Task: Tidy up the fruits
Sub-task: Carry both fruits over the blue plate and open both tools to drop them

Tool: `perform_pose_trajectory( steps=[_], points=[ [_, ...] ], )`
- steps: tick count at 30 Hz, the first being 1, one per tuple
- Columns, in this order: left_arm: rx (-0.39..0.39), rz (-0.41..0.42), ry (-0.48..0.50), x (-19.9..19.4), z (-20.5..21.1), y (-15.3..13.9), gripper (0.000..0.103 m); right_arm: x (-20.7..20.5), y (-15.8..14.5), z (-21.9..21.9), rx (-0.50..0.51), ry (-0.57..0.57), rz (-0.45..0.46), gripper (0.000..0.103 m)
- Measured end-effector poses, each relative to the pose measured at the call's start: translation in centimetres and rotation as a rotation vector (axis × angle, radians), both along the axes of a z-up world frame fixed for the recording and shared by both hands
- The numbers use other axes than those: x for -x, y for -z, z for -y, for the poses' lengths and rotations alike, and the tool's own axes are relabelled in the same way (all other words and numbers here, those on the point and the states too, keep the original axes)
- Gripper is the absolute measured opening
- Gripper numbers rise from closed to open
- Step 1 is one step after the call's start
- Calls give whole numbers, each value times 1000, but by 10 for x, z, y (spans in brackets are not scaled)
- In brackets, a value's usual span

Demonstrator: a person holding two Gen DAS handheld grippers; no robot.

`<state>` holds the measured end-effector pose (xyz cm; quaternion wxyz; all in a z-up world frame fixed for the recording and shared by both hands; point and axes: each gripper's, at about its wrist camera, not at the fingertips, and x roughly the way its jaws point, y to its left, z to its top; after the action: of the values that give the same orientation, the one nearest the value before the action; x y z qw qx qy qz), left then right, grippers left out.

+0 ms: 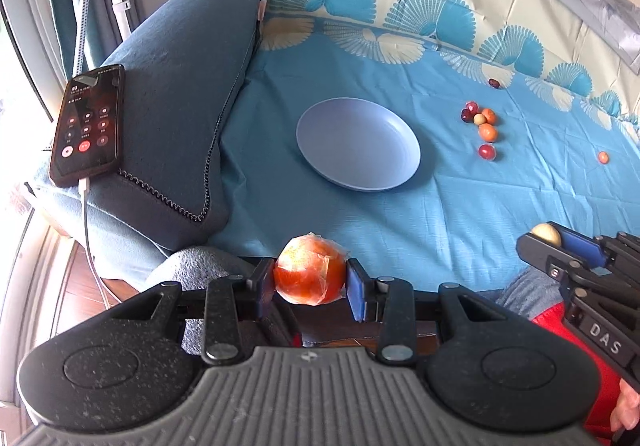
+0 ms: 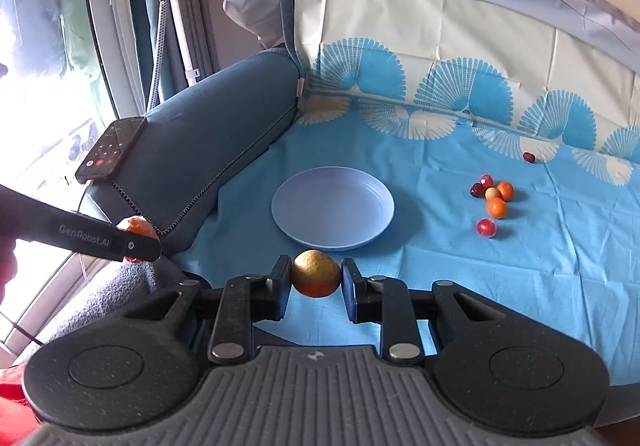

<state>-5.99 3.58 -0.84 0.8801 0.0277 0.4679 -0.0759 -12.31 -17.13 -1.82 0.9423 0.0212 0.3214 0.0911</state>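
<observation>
Plate (image 2: 332, 206) lies straight ahead of both grippers — right gripper (image 2: 316, 280) clamps a yellowish fruit (image 2: 316, 274) just short of its near rim, left gripper (image 1: 309, 278) pinches the wrapped orange fruit (image 1: 309, 272) farther back.

both grippers' fingers (image 1: 264, 284) clamped, angled downward.

Both wrist views face downward, sharing plate (image 1: 358, 144) (image 2: 333, 207).
</observation>
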Motion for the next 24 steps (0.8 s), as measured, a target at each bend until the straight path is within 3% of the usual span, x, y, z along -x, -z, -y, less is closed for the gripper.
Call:
perform_pose_trajectory(
  steps=[13, 19, 24],
  points=[
    [19, 8, -10, -25, -5, 1, 42, -21, 5, -2, 19, 1, -32, 28],
    [43, 12, 13, -57, 5, 1, 42, -46, 10, 0, 31, 17, -36, 28],
    [16, 15, 30, -101, 24, 12, 42, -83, 22, 5, 38, 24, -51, 28]
  ],
)
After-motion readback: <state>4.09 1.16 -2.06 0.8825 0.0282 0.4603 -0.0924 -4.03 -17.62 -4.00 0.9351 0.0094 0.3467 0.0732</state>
